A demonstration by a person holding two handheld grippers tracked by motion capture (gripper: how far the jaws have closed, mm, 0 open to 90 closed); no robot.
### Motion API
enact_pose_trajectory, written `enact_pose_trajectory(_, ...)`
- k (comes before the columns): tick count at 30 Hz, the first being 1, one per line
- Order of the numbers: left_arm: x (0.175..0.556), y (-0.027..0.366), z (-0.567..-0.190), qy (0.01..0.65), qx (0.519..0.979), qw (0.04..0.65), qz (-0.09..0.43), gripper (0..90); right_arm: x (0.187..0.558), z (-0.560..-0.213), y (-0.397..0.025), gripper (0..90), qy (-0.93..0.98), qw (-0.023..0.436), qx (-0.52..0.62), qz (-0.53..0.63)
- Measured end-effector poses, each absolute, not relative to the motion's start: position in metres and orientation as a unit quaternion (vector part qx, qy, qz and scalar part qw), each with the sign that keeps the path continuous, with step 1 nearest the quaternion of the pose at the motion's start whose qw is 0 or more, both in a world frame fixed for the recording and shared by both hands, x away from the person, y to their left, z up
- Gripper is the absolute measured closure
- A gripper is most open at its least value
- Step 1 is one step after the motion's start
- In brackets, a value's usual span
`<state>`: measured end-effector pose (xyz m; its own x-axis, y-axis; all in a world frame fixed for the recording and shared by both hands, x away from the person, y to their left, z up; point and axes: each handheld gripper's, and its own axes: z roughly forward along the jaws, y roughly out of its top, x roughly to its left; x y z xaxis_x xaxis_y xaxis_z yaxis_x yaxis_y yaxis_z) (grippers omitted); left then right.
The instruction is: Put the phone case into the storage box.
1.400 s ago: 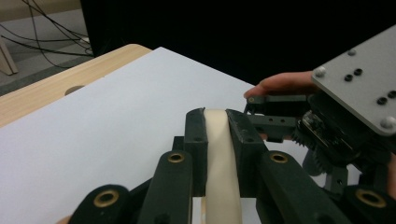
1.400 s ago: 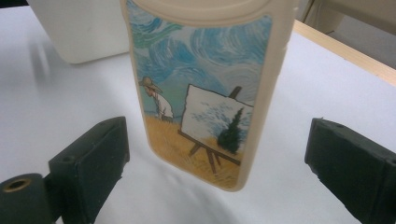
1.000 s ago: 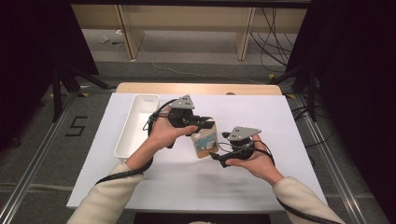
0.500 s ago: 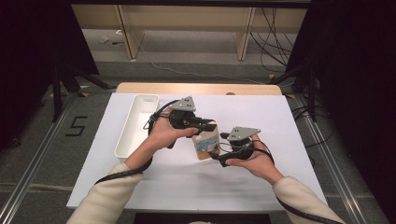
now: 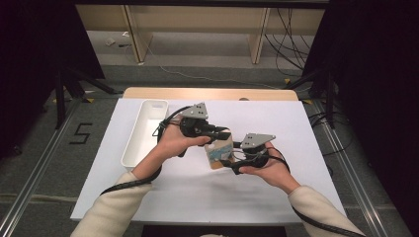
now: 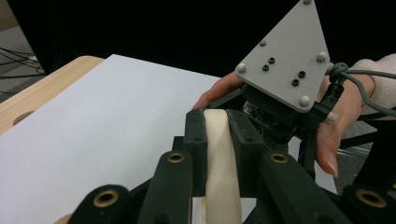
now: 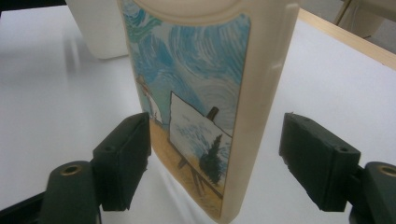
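A cream flat bottle (image 5: 219, 152) with a blue painted label stands tilted over the middle of the white table (image 5: 296, 123). My left gripper (image 5: 221, 134) is shut on its cream top (image 6: 218, 140), which shows as a narrow strip between the two black jaws. My right gripper (image 5: 229, 163) is open around the bottle's lower body (image 7: 205, 84). One pad (image 7: 125, 158) lies close to the label side, and the other pad (image 7: 317, 158) stands well off the bottle's edge. In the left gripper view the right gripper's grey plate (image 6: 285, 60) sits just behind the bottle.
A long white tray (image 5: 143, 132) lies at the table's left, also seen behind the bottle as a white wall (image 7: 100, 28). A wooden strip (image 5: 207, 93) borders the far edge. Cables trail from both grippers along the sleeves.
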<state>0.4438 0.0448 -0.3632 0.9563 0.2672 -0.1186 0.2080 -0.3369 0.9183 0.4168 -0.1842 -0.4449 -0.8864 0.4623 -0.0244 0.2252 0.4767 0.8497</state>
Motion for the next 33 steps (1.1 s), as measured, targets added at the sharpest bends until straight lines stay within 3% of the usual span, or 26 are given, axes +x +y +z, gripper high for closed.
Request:
enact_pose_trajectory(17,0.4433,0.0443,-0.3629,0.139,0.816,0.560,0.028,79.0,0.4175,-0.4456,-0.1843,38.6,0.851,0.116,0.196,0.473)
enact_pose_trajectory(33,0.4444,0.0461,-0.3624,0.129,0.813,0.567,0.025,78.5,0.4222,-0.4433,-0.1925,68.0,0.851,0.082,0.199,0.479)
